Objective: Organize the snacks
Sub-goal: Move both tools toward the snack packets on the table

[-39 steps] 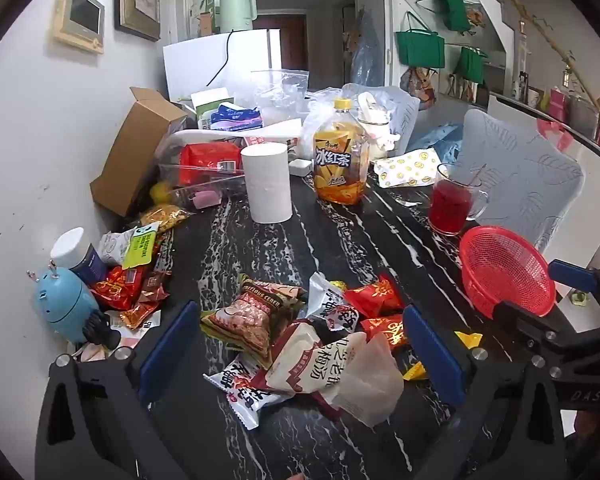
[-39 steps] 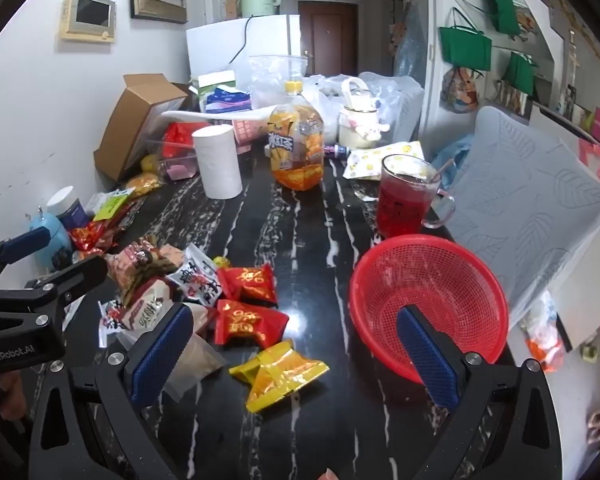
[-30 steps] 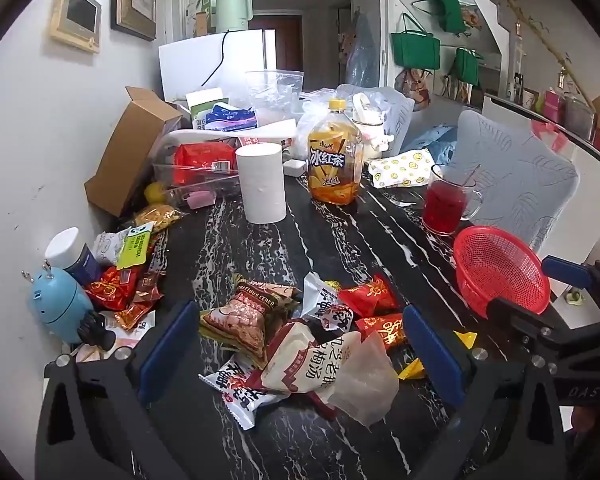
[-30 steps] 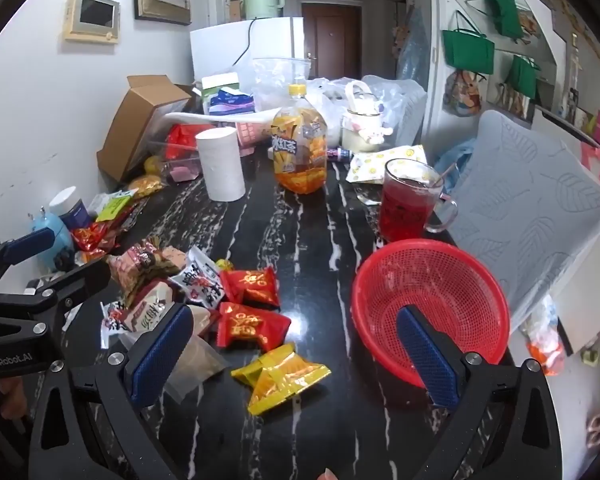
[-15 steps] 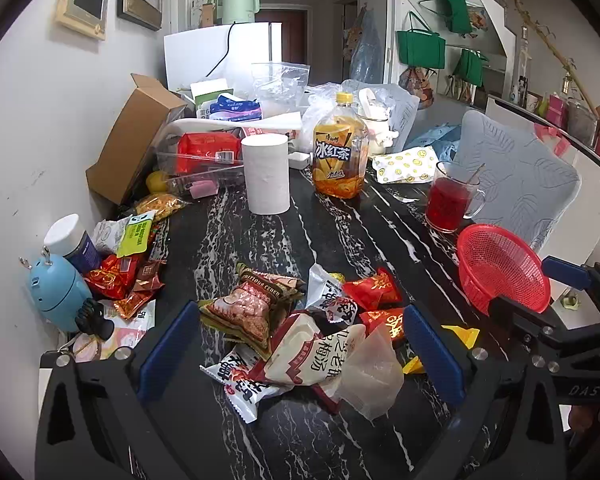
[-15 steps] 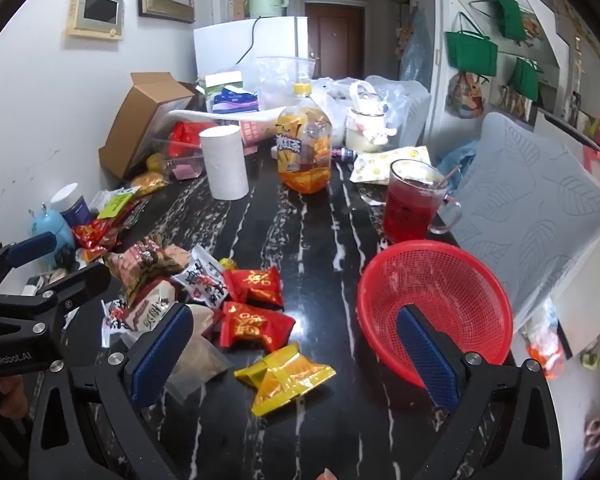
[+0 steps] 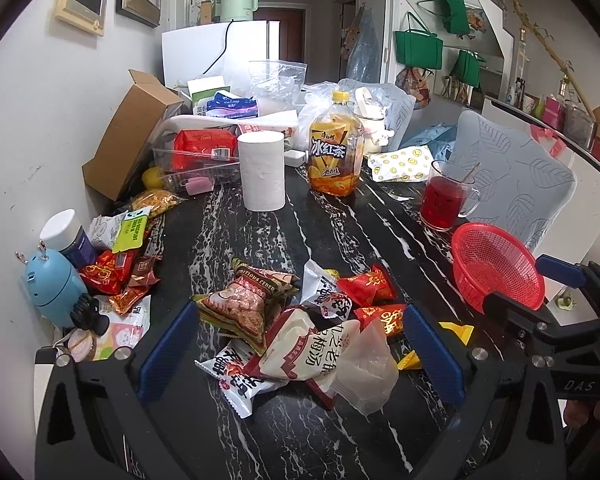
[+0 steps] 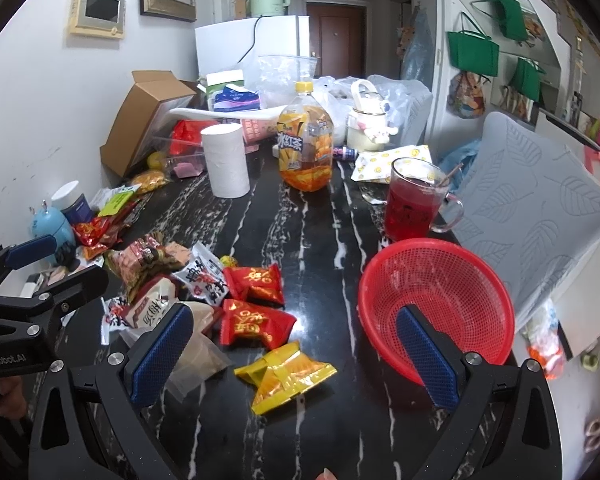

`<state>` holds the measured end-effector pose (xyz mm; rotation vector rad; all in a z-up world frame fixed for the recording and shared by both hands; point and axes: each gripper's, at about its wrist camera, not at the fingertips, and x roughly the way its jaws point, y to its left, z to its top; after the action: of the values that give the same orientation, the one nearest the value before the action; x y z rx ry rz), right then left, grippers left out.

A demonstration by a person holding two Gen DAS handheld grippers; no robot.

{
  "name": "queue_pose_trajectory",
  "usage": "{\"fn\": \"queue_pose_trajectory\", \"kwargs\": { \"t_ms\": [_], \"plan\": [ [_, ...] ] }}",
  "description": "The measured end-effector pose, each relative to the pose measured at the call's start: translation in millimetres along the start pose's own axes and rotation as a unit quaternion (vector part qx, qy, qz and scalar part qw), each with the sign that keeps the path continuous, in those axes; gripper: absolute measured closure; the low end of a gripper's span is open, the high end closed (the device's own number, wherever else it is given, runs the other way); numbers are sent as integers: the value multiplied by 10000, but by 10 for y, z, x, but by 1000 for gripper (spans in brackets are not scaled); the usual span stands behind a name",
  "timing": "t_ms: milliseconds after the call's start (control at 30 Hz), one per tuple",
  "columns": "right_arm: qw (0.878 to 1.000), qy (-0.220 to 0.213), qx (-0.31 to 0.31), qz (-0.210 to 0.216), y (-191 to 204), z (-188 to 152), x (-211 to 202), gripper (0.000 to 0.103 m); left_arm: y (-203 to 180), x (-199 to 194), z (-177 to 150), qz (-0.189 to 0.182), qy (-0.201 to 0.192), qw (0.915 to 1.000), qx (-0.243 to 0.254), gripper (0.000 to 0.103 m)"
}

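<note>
A heap of snack packets (image 7: 284,332) lies on the black marble table (image 7: 340,240). My left gripper (image 7: 298,354) hovers open just over the heap, holding nothing. Two red packets (image 8: 256,280) (image 8: 256,322) and a yellow packet (image 8: 288,372) lie to the right of the heap. A red mesh basket (image 8: 432,244) sits empty at the table's right edge. My right gripper (image 8: 294,360) is open and empty, its left pad near the heap and its right pad in front of the basket. Each gripper shows in the other's view: left gripper (image 8: 56,268), right gripper (image 7: 536,292).
Further back stand an iced tea bottle (image 7: 336,152), a paper roll (image 7: 262,172) and a glass mug of red drink (image 7: 444,200). More snacks (image 7: 116,268), a blue gadget (image 7: 52,284) and a cardboard box (image 7: 128,148) line the left wall. A grey chair (image 7: 512,184) stands beside the basket.
Both grippers have drifted only slightly and stay open. The snacks and the basket have not moved.
</note>
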<state>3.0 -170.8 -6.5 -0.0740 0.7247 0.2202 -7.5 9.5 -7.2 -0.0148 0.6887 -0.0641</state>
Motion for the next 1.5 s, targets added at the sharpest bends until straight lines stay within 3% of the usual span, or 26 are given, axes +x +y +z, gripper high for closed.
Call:
{"fn": "queue_pose_trajectory", "kwargs": {
  "t_ms": [1500],
  "plan": [
    [9996, -271, -59, 46, 45, -110, -306, 0, -23, -374, -104, -202, -245, 9994, -113, 0]
  ]
}}
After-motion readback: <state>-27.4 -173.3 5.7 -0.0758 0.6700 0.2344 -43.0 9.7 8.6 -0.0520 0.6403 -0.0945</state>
